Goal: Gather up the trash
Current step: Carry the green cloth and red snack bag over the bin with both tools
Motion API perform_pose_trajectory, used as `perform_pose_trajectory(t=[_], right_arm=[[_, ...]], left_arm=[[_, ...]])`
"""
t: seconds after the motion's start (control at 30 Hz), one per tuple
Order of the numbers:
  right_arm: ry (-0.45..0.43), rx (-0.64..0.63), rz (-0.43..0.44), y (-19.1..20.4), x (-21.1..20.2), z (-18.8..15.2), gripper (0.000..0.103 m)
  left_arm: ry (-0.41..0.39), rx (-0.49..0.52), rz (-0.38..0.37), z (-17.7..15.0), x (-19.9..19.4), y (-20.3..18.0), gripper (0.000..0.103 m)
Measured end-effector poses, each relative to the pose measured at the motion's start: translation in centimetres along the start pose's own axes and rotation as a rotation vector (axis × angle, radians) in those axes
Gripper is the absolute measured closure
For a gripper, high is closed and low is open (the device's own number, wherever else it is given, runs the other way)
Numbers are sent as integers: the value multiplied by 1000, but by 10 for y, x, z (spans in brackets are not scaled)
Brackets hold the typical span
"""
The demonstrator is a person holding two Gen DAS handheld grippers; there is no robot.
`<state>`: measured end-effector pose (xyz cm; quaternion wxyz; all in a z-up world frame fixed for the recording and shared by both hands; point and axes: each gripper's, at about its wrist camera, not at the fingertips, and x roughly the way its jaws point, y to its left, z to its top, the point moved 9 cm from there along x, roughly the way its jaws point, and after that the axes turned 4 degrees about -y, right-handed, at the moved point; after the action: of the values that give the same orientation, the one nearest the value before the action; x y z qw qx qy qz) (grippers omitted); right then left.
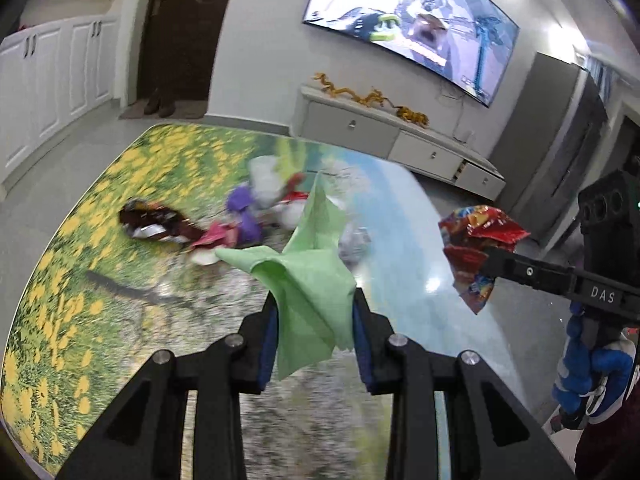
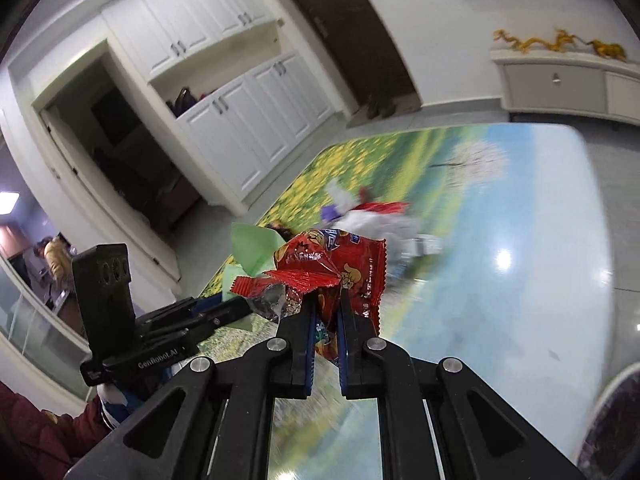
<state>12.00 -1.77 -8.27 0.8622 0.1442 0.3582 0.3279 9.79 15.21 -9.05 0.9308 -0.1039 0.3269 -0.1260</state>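
Observation:
My left gripper (image 1: 314,300) is shut on a crumpled green napkin (image 1: 308,276), lifted above the table (image 1: 80,300). In the right wrist view that napkin (image 2: 250,246) shows at the left, beside the left gripper's body (image 2: 168,336). My right gripper (image 2: 326,300) is shut on a red snack wrapper (image 2: 340,268) and holds it above the table (image 2: 520,280). The left wrist view shows the same wrapper (image 1: 478,246) at the right, pinched by the right gripper's fingers (image 1: 520,270). A pile of other trash (image 1: 256,208) lies mid-table: purple, pink, white and red wrappers, and a dark brown one (image 1: 156,224).
The table carries a glossy print of yellow flowers and sky. Behind it stand a low grey TV cabinet (image 1: 392,136), a wall TV (image 1: 412,20), white cupboards (image 2: 240,120) and a dark door. A gloved hand (image 1: 592,372) holds the right gripper. A dark round object (image 2: 616,424) sits at the lower right.

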Motion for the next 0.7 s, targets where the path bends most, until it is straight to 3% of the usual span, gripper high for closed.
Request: perform_pose_trajectory(t=[0.3, 0.5, 0.7], right_arm=[[-155, 115, -156, -77, -99, -14, 94], [-251, 249, -343, -160, -168, -41, 94], [-271, 431, -517, -251, -210, -84, 92]], left_arm=[[55, 117, -93, -1, 17, -82, 72], [131, 262, -206, -4, 57, -171, 72], [230, 407, -333, -22, 114, -275, 72]])
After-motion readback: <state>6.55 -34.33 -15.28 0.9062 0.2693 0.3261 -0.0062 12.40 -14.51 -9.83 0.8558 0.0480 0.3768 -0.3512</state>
